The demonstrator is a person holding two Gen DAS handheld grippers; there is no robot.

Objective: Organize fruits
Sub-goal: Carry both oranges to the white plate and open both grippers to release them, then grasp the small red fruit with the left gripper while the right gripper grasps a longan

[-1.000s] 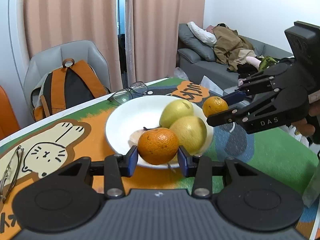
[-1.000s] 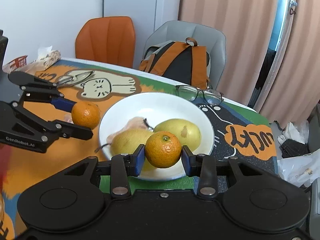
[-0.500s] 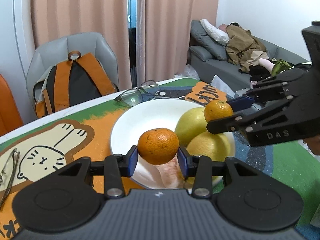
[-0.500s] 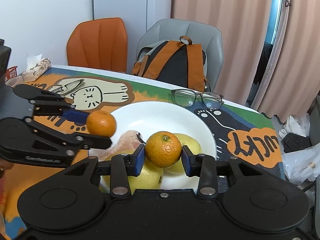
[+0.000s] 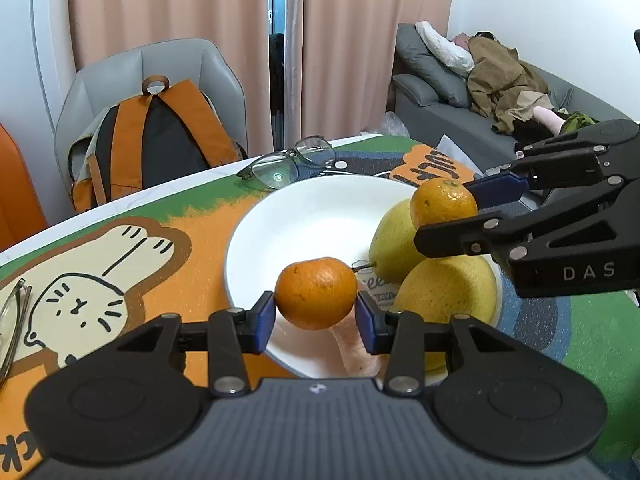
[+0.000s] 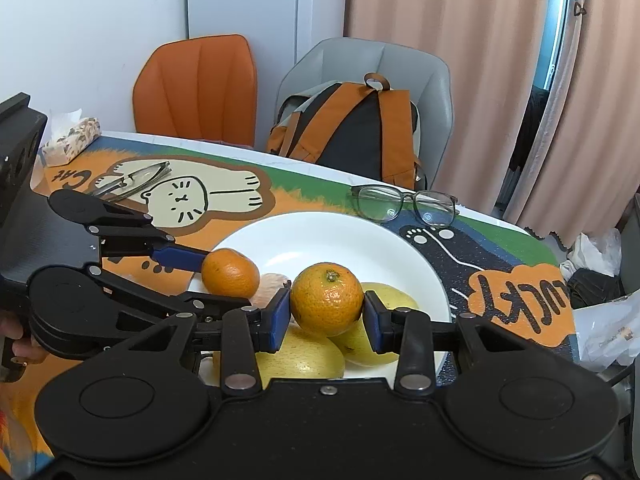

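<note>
Left wrist view, surroundings: I see glasses (image 5: 294,162) at 12 o'clock beyond the white plate (image 5: 304,216), and a backpack (image 5: 154,142) on the grey chair (image 5: 120,76).
Left wrist view, count: two mandarins, two yellow pears (image 5: 394,236).
Left wrist view, grip: my left gripper (image 5: 316,318) is clamped on a mandarin (image 5: 316,292) above the plate's near rim.
Right wrist view, obstruction: the left gripper's linkage reaches in from 9 o'clock.
Right wrist view, count: two chairs, one of them an orange chair (image 6: 198,88); a second pair of glasses (image 6: 132,180) at 10 o'clock.
Right wrist view, grip: my right gripper (image 6: 326,314) pinches the other mandarin (image 6: 326,298) over the pears.
</note>
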